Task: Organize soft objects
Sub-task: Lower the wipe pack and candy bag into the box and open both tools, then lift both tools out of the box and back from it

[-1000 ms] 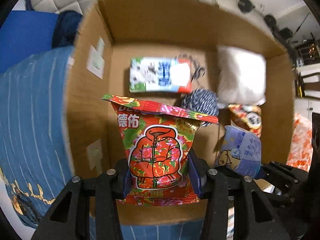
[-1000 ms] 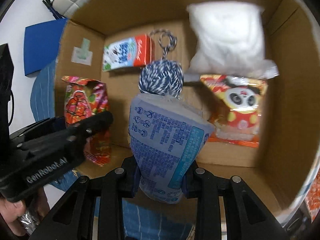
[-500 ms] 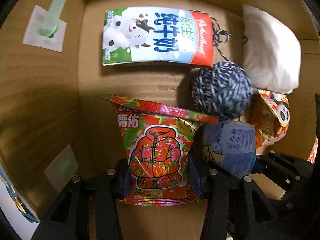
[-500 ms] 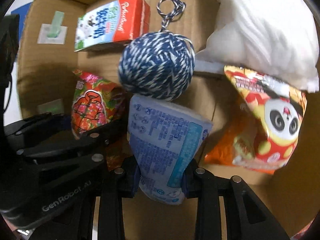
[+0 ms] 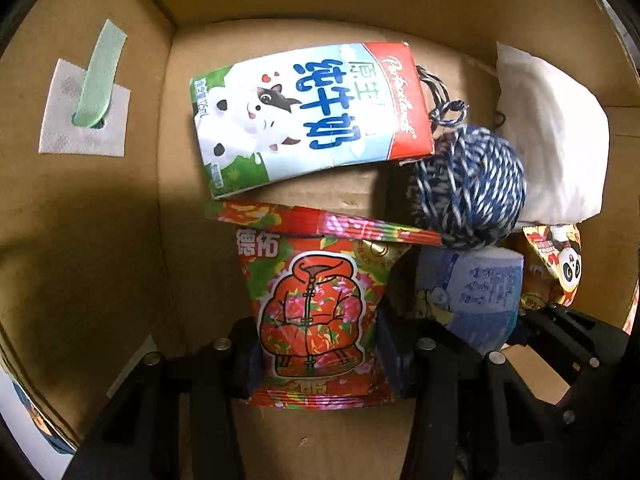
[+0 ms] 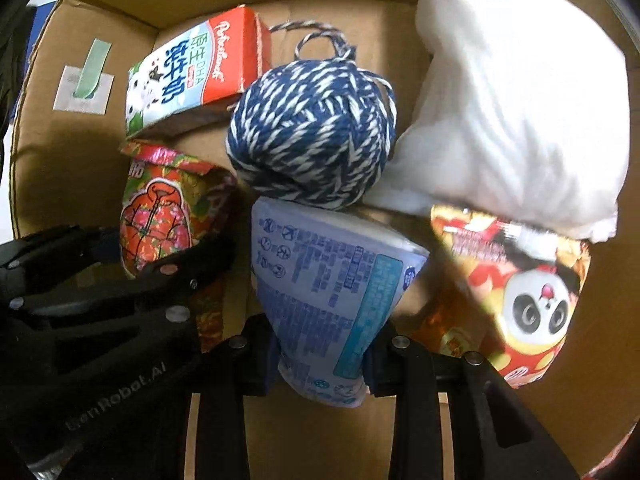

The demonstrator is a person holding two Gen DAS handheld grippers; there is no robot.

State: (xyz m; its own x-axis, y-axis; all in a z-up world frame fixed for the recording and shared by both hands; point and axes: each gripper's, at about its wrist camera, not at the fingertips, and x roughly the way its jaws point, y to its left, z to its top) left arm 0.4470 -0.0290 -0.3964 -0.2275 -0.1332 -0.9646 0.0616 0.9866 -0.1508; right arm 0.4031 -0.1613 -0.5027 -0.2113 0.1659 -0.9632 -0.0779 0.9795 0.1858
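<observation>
the red snack bag (image 5: 316,316), clamped in the left gripper (image 5: 318,344), and the blue tissue pack (image 6: 328,304), clamped in the right gripper (image 6: 322,354), hang low inside the cardboard box (image 5: 80,208), so letting go carelessly could wedge them against the yarn ball (image 6: 312,132).

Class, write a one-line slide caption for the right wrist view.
Right hand-held gripper lowers a blue tissue pack into a cardboard box beside a yarn ball.
</observation>
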